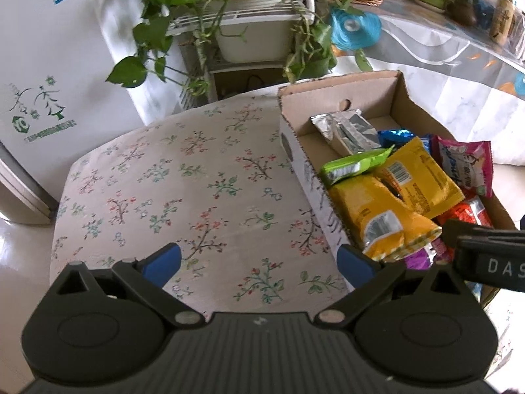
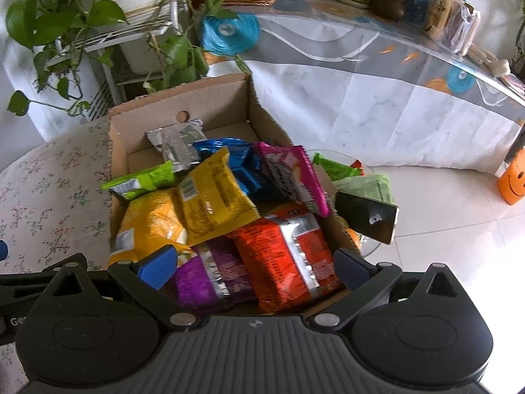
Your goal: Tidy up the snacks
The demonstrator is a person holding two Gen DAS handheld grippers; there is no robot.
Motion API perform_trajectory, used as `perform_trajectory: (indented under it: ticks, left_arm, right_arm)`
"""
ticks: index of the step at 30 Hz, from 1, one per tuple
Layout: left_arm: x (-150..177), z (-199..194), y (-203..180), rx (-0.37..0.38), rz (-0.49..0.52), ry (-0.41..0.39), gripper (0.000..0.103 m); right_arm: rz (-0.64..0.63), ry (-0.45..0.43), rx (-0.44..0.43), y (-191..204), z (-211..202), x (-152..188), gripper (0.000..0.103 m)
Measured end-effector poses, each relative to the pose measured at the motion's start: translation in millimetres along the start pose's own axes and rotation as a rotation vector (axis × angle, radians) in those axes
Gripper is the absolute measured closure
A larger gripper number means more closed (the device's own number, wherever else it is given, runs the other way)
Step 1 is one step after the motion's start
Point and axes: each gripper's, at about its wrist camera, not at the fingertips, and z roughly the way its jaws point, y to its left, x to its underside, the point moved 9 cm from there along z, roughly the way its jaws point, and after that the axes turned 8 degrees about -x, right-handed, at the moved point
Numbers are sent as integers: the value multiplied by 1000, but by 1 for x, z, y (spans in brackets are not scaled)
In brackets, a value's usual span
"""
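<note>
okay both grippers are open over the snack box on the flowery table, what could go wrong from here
1. The cardboard box is piled high; the pink packet leans at its right wall and might slip out if nudged.
2. A phone sits tilted just beyond that wall, so a wide reach by the right gripper could knock it.
3. The left gripper hovers beside the box and could shove it.

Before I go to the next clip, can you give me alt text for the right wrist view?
The open right gripper hovers over a cardboard box heaped with snack packets: orange, purple, yellow, green, blue, pink and silver. The box sits on a floral cloth; a phone lies to its right, with plants behind.
</note>
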Motion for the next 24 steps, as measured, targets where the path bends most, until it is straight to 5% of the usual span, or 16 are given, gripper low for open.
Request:
perform_trajectory:
  ticks: [13, 24]
  left_arm:
    - [22, -12, 50, -82, -35, -36, 2]
    - [57, -23, 107, -75, -127, -10, 1]
  right_arm:
    - [-95, -30, -71, 48, -7, 9, 0]
    - [-202, -52, -175, 104, -18, 32, 0]
